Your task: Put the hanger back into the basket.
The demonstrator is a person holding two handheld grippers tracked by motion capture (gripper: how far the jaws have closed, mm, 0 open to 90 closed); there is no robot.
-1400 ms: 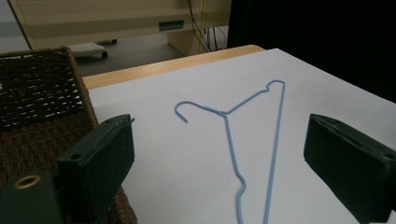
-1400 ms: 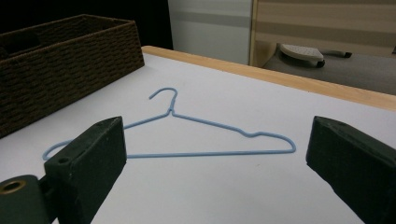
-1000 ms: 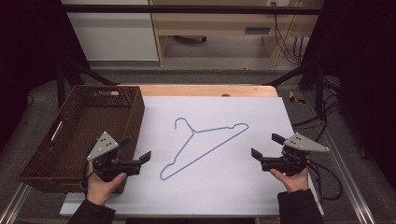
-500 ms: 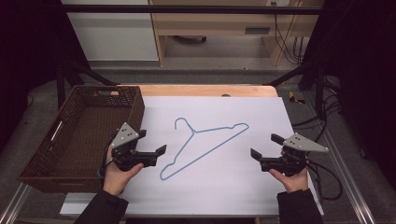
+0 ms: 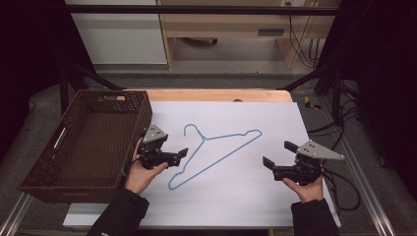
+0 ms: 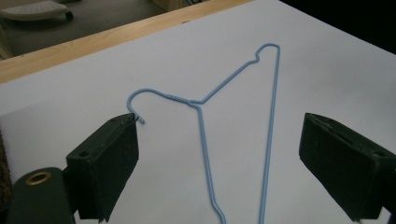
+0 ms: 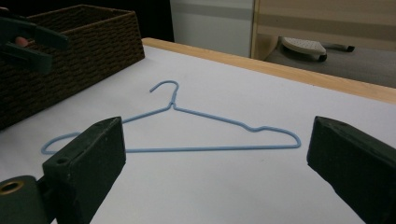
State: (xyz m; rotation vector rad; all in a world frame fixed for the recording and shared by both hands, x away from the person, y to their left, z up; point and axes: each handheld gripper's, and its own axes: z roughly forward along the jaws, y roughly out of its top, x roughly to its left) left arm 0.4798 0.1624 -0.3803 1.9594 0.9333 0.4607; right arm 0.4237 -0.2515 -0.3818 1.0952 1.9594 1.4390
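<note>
**Pale blue wire on a white desk**

A light blue wire hanger (image 5: 216,152) lies on a plain white desk (image 5: 255,196) with a tan wooden edge. Beside the left gripper's dark green-black fingers (image 6: 109,163) stands a dark brown woven basket (image 5: 83,142).

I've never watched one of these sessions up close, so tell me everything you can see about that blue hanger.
The hanger is thin light-blue wire, twisted at the neck below an open hook, with a small notch near one shoulder. It lies flat and askew on the white sheet, right of the wicker basket. Nothing grips it: the left tongs gape just beside its hook end, apparently without touching it.
</note>
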